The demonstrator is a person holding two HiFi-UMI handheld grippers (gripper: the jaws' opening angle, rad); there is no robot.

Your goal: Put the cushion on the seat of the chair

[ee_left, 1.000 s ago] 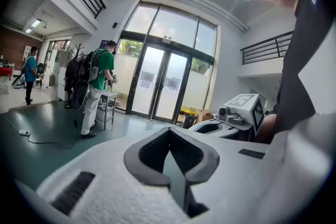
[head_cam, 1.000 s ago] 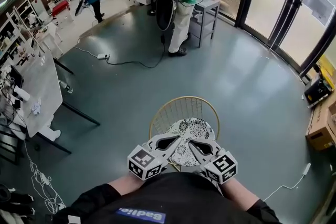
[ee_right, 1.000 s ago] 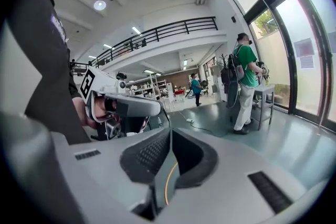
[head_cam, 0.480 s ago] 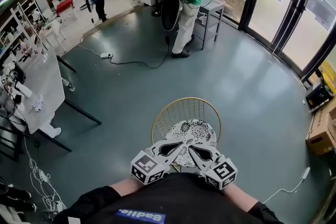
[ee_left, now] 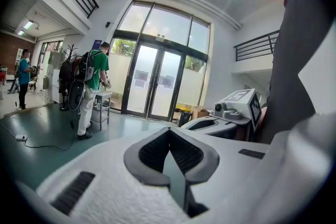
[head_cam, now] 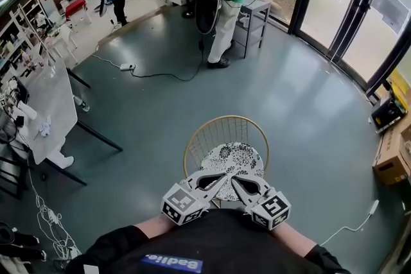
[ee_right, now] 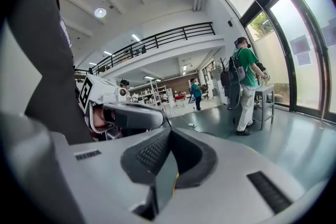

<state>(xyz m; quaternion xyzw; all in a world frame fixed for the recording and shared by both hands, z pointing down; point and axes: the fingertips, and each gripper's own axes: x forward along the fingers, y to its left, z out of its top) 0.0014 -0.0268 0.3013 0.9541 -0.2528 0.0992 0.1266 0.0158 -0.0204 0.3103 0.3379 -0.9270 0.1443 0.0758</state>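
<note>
The cushion (head_cam: 232,160) already lies on the seat of the chair (head_cam: 225,118), just ahead of both tongs. My left tongs (head_cam: 221,176) and right tongs (head_cam: 236,179) are clenched tight on nothing. I think the job is done, so next I just pull back. Compared with a second ago, the cushion lies the same.

Head view down on chair (head_cam: 221,130); gripper views level

Cushion (head_cam: 232,161) on chair (head_cam: 221,130) seat, table (head_cam: 50,106) left — box (head_cam: 392,152) right
</note>
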